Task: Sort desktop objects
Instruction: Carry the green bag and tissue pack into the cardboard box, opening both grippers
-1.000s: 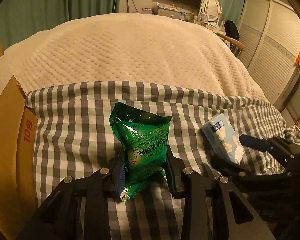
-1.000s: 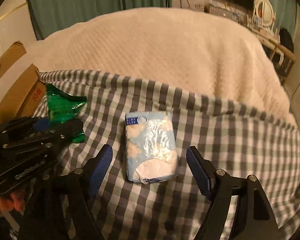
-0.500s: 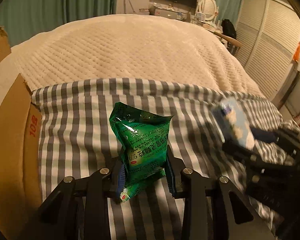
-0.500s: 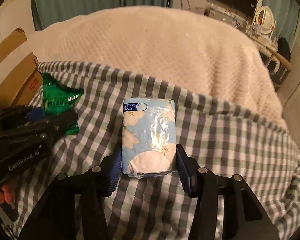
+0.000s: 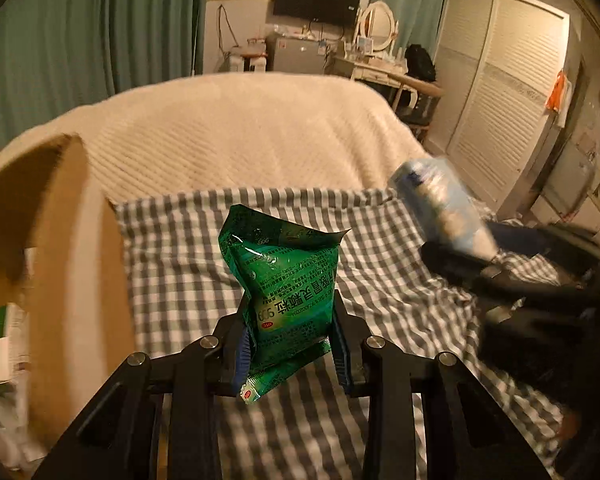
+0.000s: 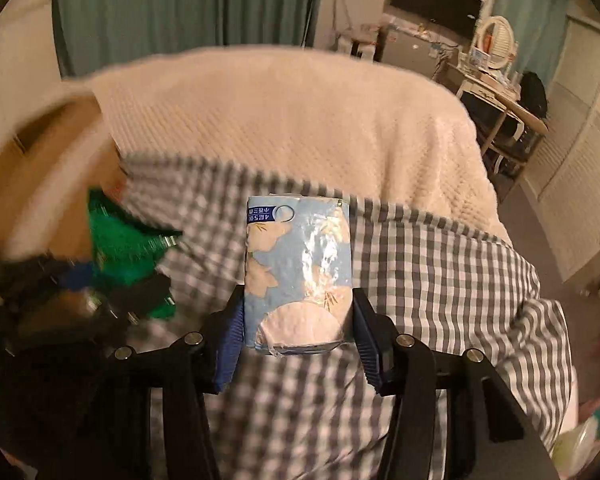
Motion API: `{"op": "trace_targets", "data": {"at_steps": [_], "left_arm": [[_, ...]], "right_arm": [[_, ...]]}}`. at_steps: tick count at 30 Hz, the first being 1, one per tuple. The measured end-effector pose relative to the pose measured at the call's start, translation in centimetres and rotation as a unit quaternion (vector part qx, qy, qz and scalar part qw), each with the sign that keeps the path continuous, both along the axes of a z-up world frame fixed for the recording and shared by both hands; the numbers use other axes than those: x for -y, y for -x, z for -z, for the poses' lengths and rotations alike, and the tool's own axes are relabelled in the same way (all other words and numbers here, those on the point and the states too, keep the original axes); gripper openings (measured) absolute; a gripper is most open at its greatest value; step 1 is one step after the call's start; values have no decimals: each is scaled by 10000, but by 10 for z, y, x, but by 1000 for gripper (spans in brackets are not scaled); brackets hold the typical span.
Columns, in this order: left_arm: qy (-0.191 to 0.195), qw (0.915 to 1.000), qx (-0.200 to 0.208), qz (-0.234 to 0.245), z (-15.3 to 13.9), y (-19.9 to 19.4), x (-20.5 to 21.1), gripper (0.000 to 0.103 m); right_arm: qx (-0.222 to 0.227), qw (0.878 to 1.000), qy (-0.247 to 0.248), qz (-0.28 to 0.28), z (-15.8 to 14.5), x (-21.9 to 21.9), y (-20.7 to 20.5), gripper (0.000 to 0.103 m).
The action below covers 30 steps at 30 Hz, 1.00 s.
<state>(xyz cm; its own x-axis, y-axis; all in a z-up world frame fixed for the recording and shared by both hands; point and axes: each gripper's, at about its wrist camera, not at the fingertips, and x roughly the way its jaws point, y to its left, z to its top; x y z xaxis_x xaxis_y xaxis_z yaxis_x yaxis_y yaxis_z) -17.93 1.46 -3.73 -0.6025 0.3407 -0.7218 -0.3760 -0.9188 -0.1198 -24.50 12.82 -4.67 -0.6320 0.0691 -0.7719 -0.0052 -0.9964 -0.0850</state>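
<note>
Left wrist view: your left gripper (image 5: 292,344) is clamped on the green sachet (image 5: 288,292), held above the checked cloth (image 5: 172,264). It looks light, crinkly and slippery; grip low on its body. Your right gripper (image 6: 298,340) pinches the blue tissue pack (image 6: 298,272), soft and compressible, at its lower sides. Cardboard box (image 5: 48,216) stands left, beside the cloth; mind its flap.
</note>
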Motion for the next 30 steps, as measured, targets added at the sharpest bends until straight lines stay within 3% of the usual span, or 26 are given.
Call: {"op": "trace_targets", "data": {"at_steps": [11,19,25,30], "left_arm": [[-213,9962,-648,-539,-103,-31,88,34],[-85,9880,-1146,-1035,-160,-47,160,34],[140,9843,-1128,-1348,-164,-46,201,34],[241,9846,-791,-1538,-135,-36,218,34]], "right_arm": [[-946,9947,-324,-241,-129,65,-65,49],[-1494,9850,-231,-833,-191,141,-81,49],[-1580,9791,-7,-1281,-203,194,-73,50],[-1236,9815,292,-1430,-173,219,-49,50]]}}
